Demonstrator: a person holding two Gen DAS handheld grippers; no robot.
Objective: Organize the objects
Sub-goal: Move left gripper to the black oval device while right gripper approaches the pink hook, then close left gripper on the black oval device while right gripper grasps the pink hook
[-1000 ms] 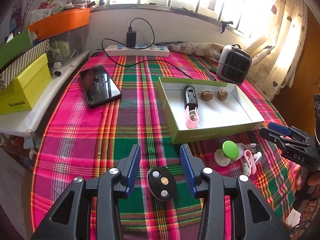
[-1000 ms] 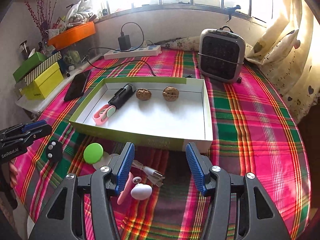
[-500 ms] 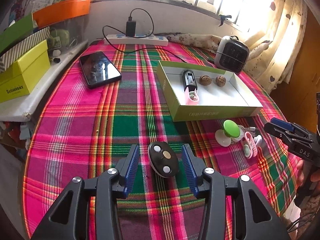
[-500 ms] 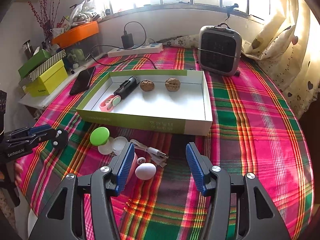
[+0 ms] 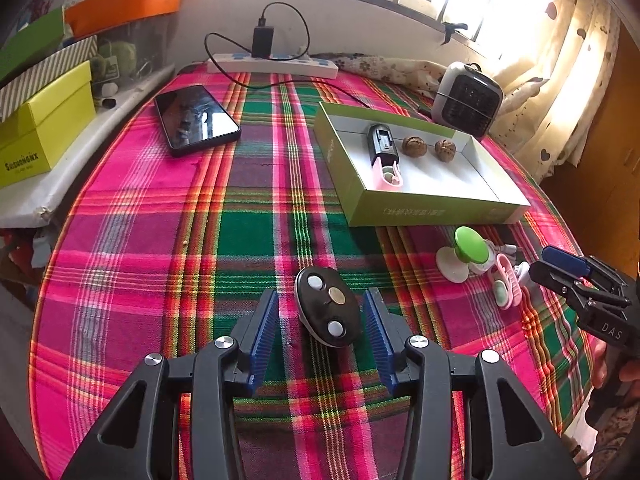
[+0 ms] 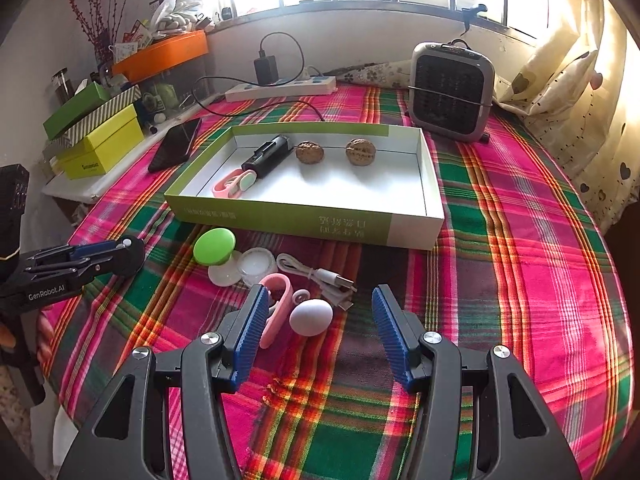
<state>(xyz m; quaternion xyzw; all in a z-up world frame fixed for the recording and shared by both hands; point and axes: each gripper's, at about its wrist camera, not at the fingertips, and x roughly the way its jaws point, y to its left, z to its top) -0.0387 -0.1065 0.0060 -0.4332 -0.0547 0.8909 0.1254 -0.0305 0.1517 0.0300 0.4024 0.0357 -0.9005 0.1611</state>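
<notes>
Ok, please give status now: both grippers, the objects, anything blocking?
Left gripper open around black remote, no contact. Right gripper open over white egg. Pink clip beside egg crowds it.

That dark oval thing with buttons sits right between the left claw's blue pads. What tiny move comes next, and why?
Probably closing the left claw on the dark oval remote. It already lies between the pads with gaps on both sides, not yet gripped, and the green tray beyond holds other sorted items, so it likely belongs there.
</notes>
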